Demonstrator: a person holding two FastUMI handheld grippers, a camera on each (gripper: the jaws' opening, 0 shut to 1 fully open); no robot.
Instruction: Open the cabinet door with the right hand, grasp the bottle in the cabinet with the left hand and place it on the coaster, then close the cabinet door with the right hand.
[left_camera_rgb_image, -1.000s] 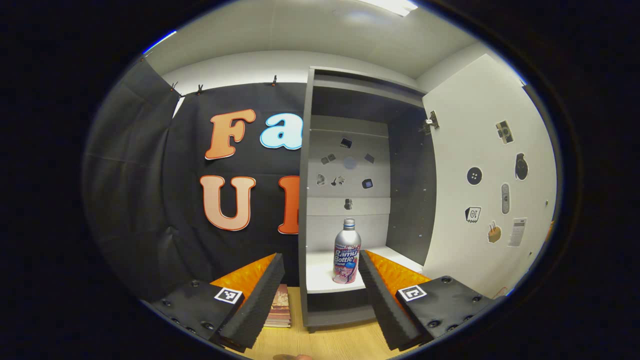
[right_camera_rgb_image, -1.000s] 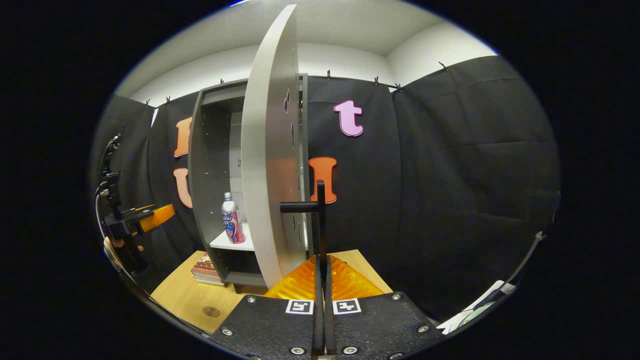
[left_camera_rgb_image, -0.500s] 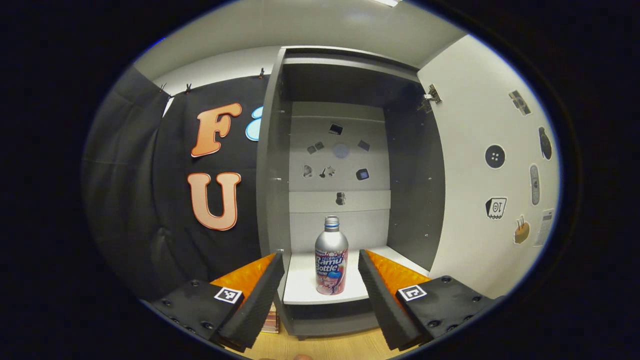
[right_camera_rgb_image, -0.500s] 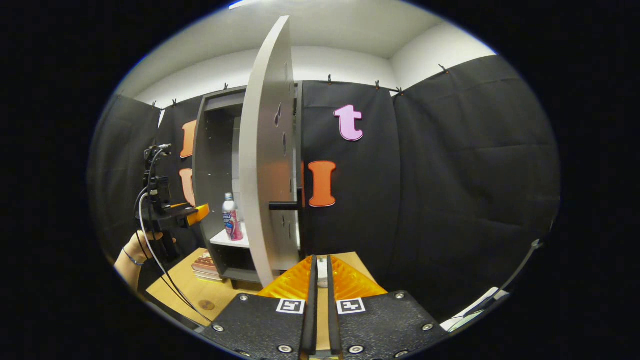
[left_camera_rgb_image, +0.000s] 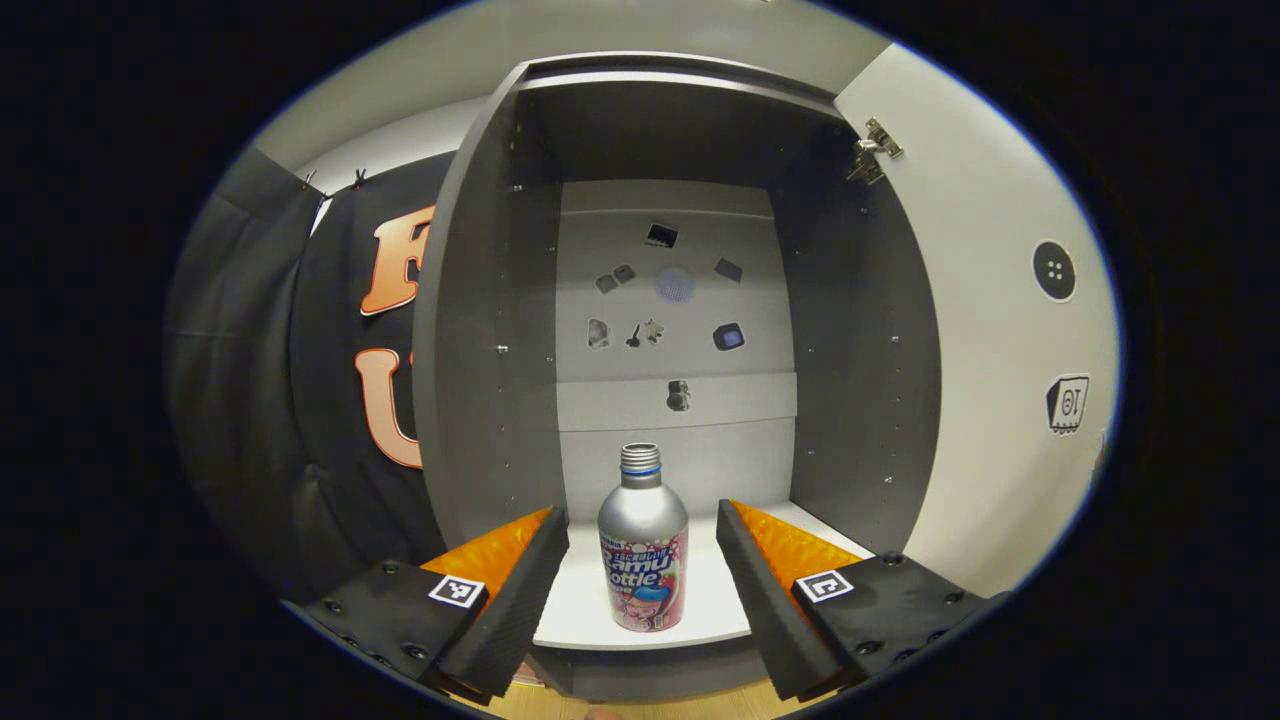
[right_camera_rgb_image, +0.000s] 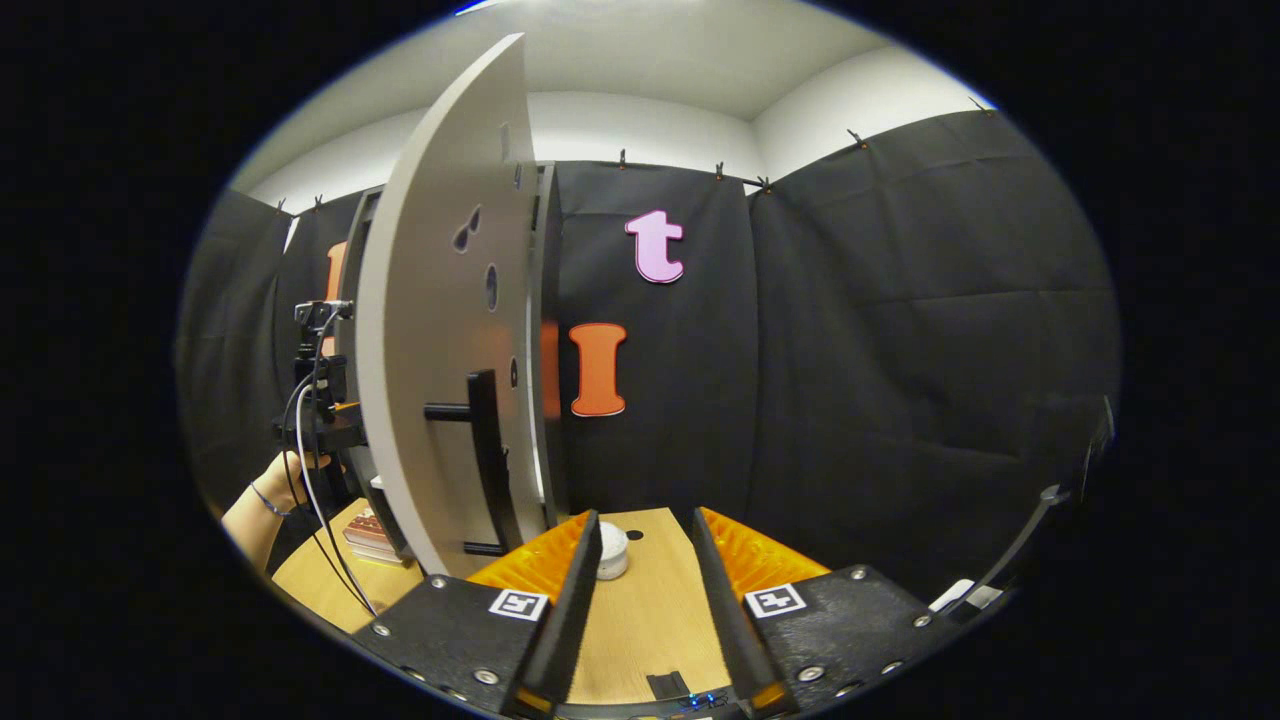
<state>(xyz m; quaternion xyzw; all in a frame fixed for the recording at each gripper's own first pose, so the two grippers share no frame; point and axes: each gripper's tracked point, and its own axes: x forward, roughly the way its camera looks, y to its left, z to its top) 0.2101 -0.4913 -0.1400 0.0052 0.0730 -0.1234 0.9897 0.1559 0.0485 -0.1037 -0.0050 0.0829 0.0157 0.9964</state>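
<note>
While the left tool (left_camera_rgb_image: 642, 575) is spread wide and holds nothing, the bottle (left_camera_rgb_image: 642, 550) stands upright between its fingers, untouched, on the cabinet shelf (left_camera_rgb_image: 700, 610). Equally spread and empty, the right tool (right_camera_rgb_image: 640, 590) hangs over the tabletop (right_camera_rgb_image: 650, 610) beside the open door (right_camera_rgb_image: 440, 330).

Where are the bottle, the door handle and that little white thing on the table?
bottle (left_camera_rgb_image: 643, 560): left gripper view, on its printed label.
door handle (right_camera_rgb_image: 484, 445): right gripper view, on the black upright bar.
white thing (right_camera_rgb_image: 610, 553): right gripper view, on its side.
</note>
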